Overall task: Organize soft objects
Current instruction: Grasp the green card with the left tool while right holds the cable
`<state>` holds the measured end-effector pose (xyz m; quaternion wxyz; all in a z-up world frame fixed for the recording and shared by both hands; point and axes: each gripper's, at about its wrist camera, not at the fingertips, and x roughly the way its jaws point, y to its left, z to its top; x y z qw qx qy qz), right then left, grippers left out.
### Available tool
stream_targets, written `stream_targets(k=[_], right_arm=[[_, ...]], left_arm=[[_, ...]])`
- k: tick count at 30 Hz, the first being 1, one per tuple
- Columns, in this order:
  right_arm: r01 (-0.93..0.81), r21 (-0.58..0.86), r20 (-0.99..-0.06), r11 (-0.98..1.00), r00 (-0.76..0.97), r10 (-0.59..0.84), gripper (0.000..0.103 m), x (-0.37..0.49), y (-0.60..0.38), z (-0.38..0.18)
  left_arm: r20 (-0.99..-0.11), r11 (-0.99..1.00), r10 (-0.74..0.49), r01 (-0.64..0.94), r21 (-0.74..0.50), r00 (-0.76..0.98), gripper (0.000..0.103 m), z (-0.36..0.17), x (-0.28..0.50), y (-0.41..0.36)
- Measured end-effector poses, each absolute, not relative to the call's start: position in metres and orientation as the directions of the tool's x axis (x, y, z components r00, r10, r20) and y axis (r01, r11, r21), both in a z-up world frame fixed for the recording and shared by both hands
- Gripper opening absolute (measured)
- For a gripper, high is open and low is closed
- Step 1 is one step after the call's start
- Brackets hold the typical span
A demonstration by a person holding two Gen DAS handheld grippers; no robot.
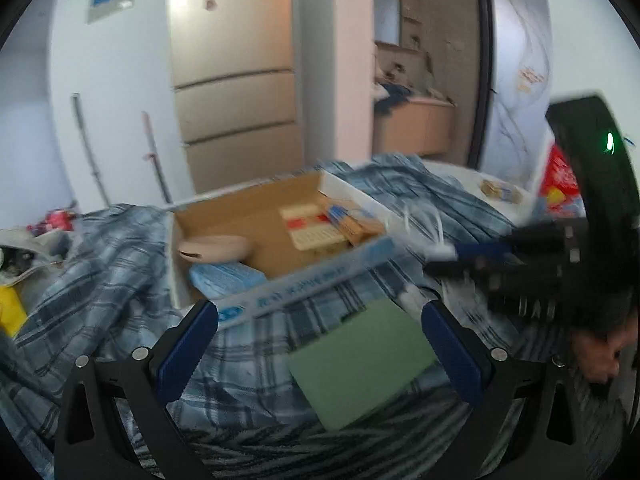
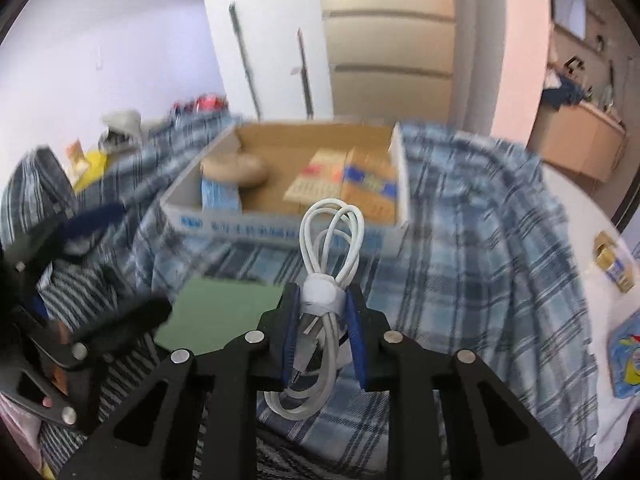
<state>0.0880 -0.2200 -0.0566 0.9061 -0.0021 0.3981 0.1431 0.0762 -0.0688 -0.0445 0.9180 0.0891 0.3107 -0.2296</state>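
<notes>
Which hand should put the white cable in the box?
The right. Its hand-held gripper is already shut on the white cable, facing the cardboard box. The left hand-held gripper is open over the green pad.

White coiled cable (image 2: 331,280) clamped upright, near box (image 2: 280,224).

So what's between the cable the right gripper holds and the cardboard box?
Only bare plaid blanket. In the right wrist view the white cable, clamped in the right gripper, hangs short of the cardboard box; the green pad lies off to the left.
</notes>
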Motion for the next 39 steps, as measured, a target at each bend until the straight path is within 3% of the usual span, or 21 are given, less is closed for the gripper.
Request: stream_targets(k=[4,11,15,24,28,39], right_arm=[[-0.244,0.121,-0.687,0.962,0.679,0.259,0.022,0.088,-0.231,-0.045],[-0.259,0.165,-0.665,0.952,0.683,0.301,0.022,0.085,-0.239,-0.035],[-0.254,0.174,-0.658,0.951,0.689,0.304,0.022,0.084,-0.242,-0.034],[-0.235,0.200,-0.648,0.951,0.697,0.308,0.022,0.085,-0.252,-0.032],[-0.231,0.199,-0.653,0.952,0.694,0.305,0.022,0.086,-0.253,-0.033],[-0.249,0.180,-0.659,0.952,0.688,0.305,0.022,0.086,-0.248,-0.035]], left_arm=[[-0.644,0.807,-0.327,0.559,0.191,0.692,0.103,-0.049,0.074,-0.085],[-0.805,0.649,-0.287,0.724,0.236,0.519,0.103,-0.071,0.090,-0.114],[-0.836,0.651,-0.268,0.729,0.210,0.480,0.103,-0.078,0.103,-0.127],[-0.882,0.663,-0.336,0.748,0.027,0.330,0.103,-0.083,0.135,-0.143],[-0.895,0.654,-0.366,0.755,-0.051,0.257,0.090,-0.089,0.142,-0.137],[-0.894,0.639,-0.412,0.755,-0.146,0.176,0.089,-0.088,0.144,-0.116]])
